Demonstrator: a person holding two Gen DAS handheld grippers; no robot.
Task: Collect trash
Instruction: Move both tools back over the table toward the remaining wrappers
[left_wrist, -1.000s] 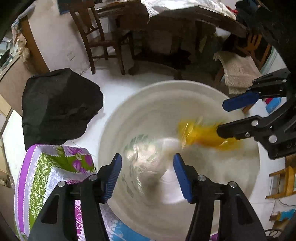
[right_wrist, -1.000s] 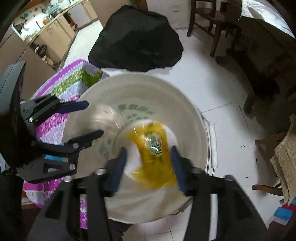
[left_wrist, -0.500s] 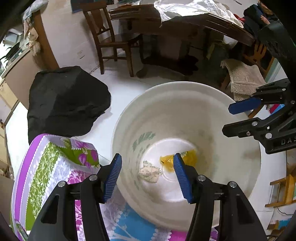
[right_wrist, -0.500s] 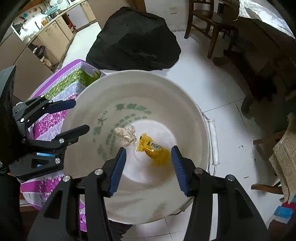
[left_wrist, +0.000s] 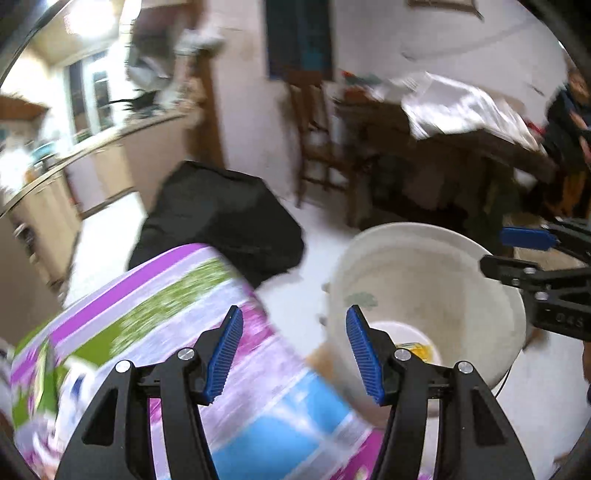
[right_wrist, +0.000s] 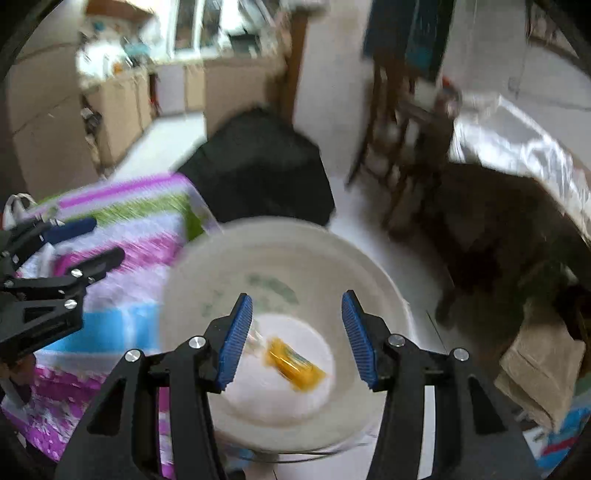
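Both pics are smeared w/ motion blur, so fine detail is soft.

Left tongs (left_wrist: 293, 350) point down at a slant, blue pads spread, nothing btwn them. Under them lies a floral cloth (left_wrist: 155, 306) in purple, green & blue stripes, covering a surface; its edge sits right against the white bucket (left_wrist: 424, 273). From the right wrist view the left tongs (right_wrist: 88, 240) show at the far left, hanging over that same cloth (right_wrist: 122, 218), well off to the side of the bucket.

Right tongs (right_wrist: 297, 338) also tilt downward, aimed straight into the bucket (right_wrist: 280, 258) mouth. Pads spread apart, empty, not touching the rim. In the left wrist view the right tongs (left_wrist: 517, 251) poke in from the right edge, above the bucket's far rim.

Trash: a yellow wrapper (right_wrist: 295, 363) lies flat on the bucket bottom, w/ a pale crumpled scrap (right_wrist: 256, 338) just beside it on the left. Only a sliver of the yellow wrapper (left_wrist: 413, 349) shows in the left view, partly hidden by the tong finger.

Behind the bucket, a black bag (right_wrist: 258, 170) slumps on the white tile floor (right_wrist: 369, 206). Further back: a wooden chair (left_wrist: 317, 147), a dark table w/ a shiny plastic sheet (left_wrist: 461, 107) on top, kitchen cabinets (right_wrist: 122, 107) to the left.
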